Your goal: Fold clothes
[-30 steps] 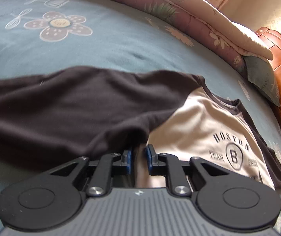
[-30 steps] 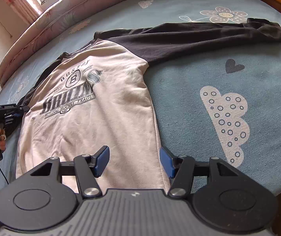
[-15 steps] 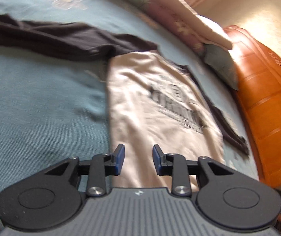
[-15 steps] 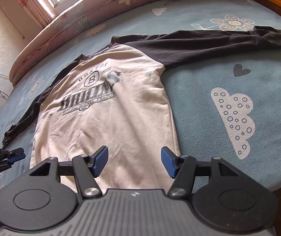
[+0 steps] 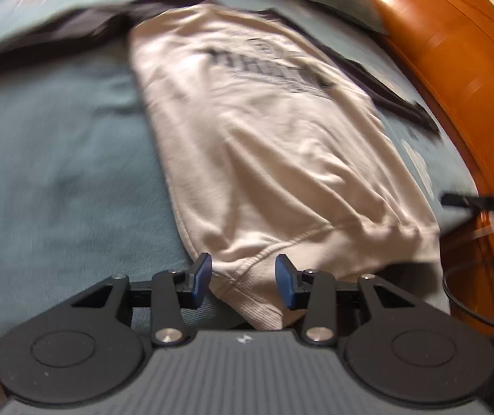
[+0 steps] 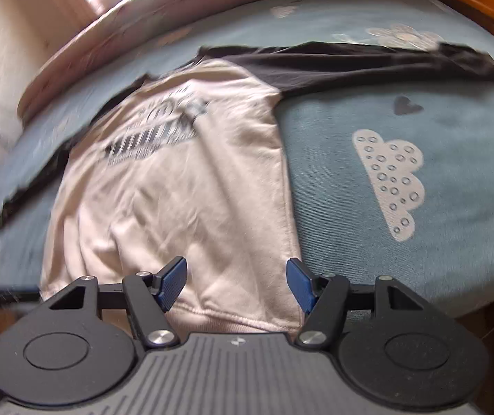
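Shirt [image 5: 267, 145] lying flat, hem at 6 o'clock. Left claw [image 5: 243, 278] and right claw [image 6: 236, 283] gaping, gripping nothing. Risking bunching if pinching one layer.

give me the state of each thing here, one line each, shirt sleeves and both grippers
shirt: spread flat on the bed, print side up, unfolded
right-hand sleeve: stretched straight out sideways
other sleeve: lying out along the shirt's far side
left gripper: open, fingers either side of one hem corner, nothing held
right gripper: open wide over the other hem corner, nothing held
bed sheet: mostly smooth
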The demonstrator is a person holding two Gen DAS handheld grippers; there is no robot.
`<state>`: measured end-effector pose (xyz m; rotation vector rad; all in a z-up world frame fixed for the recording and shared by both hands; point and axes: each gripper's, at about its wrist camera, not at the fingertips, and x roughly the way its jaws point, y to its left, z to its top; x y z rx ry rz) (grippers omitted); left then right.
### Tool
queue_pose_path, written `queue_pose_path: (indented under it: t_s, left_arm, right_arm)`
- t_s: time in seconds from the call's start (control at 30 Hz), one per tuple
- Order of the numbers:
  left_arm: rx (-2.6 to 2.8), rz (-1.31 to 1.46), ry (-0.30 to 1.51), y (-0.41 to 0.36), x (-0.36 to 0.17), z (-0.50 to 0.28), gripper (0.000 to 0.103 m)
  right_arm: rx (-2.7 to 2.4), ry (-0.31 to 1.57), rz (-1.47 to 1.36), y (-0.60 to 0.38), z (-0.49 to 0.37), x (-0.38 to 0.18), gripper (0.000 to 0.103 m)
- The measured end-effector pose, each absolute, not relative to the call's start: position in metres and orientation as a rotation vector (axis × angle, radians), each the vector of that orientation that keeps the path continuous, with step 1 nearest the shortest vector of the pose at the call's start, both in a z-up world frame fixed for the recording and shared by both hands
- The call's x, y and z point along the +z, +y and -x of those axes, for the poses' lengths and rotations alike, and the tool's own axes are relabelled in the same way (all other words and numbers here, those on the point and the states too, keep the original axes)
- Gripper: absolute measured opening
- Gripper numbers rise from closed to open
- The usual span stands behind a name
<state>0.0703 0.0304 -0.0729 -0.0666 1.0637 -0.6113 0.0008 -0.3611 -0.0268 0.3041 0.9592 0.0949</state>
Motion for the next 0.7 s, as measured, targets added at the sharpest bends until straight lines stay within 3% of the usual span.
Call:
queue_pose_path:
  t_s: [0.2, 0.47, 0.7]
  left_arm:
    - [-0.777, -0.335, 0.961, -0.031, -0.068, -0.039, 0.044]
    - [-0.713, -0.661, 0.832, -0.06, -0.095, -0.016, 0.045]
    - [-0.656, -0.725, 0.786, -0.044, -0.095, -0.007, 0.045]
  right_arm:
    - [0.313, 0.95, -0.018, -0.293, -0.016, -0.022, 0.068]
    - [0.454, 0.969, 0.046, -0.251, -0.028, -0.035, 0.068]
    - [0.58, 0.928, 0.217, -0.233, -0.004, -0.05, 0.068]
